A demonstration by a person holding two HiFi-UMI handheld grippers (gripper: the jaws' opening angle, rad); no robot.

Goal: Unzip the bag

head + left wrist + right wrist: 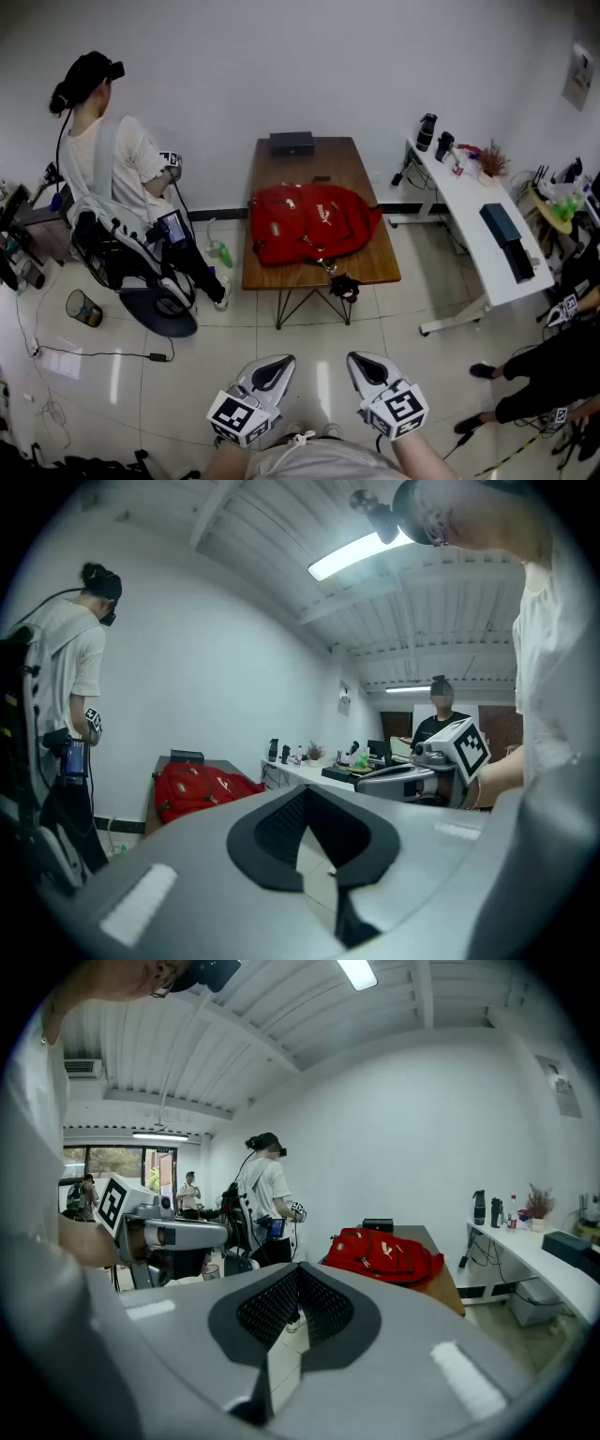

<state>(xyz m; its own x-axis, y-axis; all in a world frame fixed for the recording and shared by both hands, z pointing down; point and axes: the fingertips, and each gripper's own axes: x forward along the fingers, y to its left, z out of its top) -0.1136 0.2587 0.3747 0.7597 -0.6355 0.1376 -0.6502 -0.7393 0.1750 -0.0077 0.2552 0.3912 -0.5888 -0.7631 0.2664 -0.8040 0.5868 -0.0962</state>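
A red backpack (309, 223) lies flat on a small wooden table (300, 159) in the middle of the room; it also shows in the left gripper view (197, 787) and the right gripper view (384, 1253). A strap with a black end (344, 287) hangs from it over the table's near edge. My left gripper (278, 364) and right gripper (361, 362) are held close to my body, side by side, well short of the table. Both have their jaws together with nothing between them.
A black box (292, 142) sits at the table's far end. A person wearing a harness (112, 169) stands at the left, with a cup (82, 307) on the floor nearby. A long white desk (478, 216) runs along the right, with people (553, 366) beside it.
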